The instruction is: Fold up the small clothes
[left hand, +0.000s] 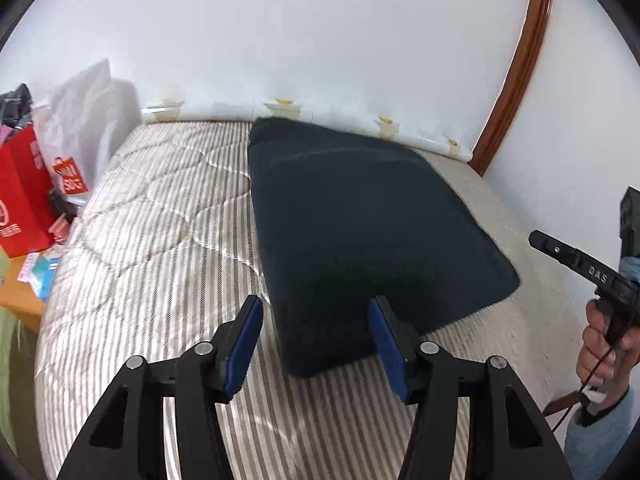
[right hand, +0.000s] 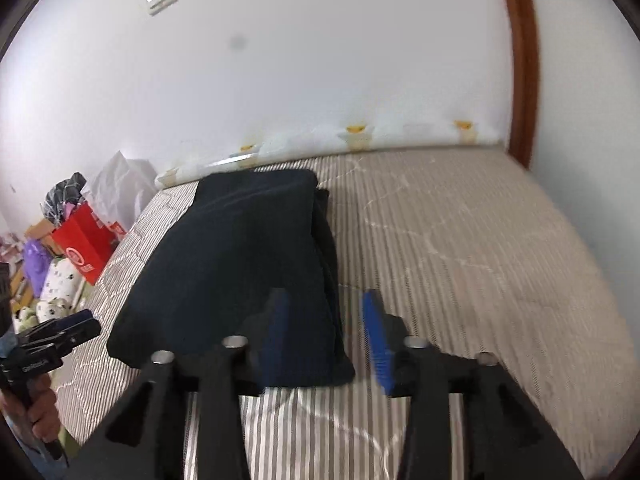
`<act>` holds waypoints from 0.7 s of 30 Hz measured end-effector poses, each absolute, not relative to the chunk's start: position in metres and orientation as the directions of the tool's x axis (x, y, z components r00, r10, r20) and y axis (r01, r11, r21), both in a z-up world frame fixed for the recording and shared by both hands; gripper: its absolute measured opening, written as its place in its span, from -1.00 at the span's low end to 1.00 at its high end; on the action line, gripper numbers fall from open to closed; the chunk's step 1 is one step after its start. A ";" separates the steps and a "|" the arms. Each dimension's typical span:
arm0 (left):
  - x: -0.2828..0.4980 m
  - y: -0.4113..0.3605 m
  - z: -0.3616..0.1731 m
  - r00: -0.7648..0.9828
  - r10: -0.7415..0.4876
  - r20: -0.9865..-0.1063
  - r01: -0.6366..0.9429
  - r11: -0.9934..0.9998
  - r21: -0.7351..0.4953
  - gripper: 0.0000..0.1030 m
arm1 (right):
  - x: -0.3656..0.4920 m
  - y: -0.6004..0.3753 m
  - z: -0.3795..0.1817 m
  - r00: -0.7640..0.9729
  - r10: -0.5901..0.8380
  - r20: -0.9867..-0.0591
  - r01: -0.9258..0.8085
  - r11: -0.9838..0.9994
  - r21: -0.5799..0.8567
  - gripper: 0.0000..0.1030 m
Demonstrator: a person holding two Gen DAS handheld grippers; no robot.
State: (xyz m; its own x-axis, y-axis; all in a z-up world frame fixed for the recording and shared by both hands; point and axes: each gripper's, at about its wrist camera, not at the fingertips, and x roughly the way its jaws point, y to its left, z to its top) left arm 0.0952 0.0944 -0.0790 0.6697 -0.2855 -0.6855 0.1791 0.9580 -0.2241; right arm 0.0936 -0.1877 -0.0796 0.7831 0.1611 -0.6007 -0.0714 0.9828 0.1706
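Now, step: dark folded garment (left hand: 360,224) lies flat on the striped mattress (left hand: 160,216); fold looks done.
My left gripper (left hand: 316,344): half open, empty, at garment's 6 o'clock.
My right gripper (right hand: 326,340): half open, holding nothing.
Next: I think, check the edges.

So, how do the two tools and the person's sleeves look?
Both the left tool and the right tool have black angular fingers with blue pads and silver pivot bolts. The handle is black, marked "DAS", with a thin black cable. The sleeve is light blue.
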 end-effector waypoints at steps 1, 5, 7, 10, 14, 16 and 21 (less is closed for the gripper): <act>0.087 0.095 -0.074 0.680 -0.279 -0.678 0.174 0.960 -0.221 0.17 | 0.082 -0.185 -0.074 0.796 0.145 -0.587 -0.068 0.986 0.151 -0.05; 0.048 0.096 -0.055 0.727 -0.237 -0.644 0.145 0.970 -0.193 0.34 | 0.037 -0.175 -0.056 0.834 0.079 -0.546 -0.044 0.996 0.078 0.34; 0.027 0.095 -0.046 0.747 -0.218 -0.628 0.132 0.974 -0.182 0.48 | 0.015 -0.170 -0.049 0.843 0.067 -0.533 -0.041 0.997 0.059 0.47; -0.001 0.092 -0.036 0.772 -0.181 -0.609 0.110 0.982 -0.153 0.58 | -0.012 -0.165 -0.044 0.833 0.063 -0.549 -0.041 0.998 0.053 0.50; -0.026 0.089 -0.024 0.791 -0.147 -0.594 0.089 0.988 -0.126 0.72 | -0.037 -0.167 -0.042 0.832 0.051 -0.553 -0.010 0.997 0.076 0.73; -0.036 0.088 -0.019 0.799 -0.149 -0.583 0.093 0.988 -0.125 0.73 | -0.049 -0.166 -0.041 0.842 0.046 -0.538 -0.009 0.997 0.071 0.89; -0.050 0.079 -0.011 0.818 -0.132 -0.560 0.093 0.991 -0.097 0.78 | -0.068 -0.164 -0.040 0.840 0.008 -0.542 0.016 0.999 0.038 0.95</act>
State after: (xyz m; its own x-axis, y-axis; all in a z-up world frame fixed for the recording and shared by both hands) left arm -0.0501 0.0794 -0.0110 0.8181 -0.1317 -0.5598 0.0932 0.9909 -0.0969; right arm -0.0679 -0.1638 -0.0405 0.8400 0.0077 -0.5425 0.0157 0.9991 0.0384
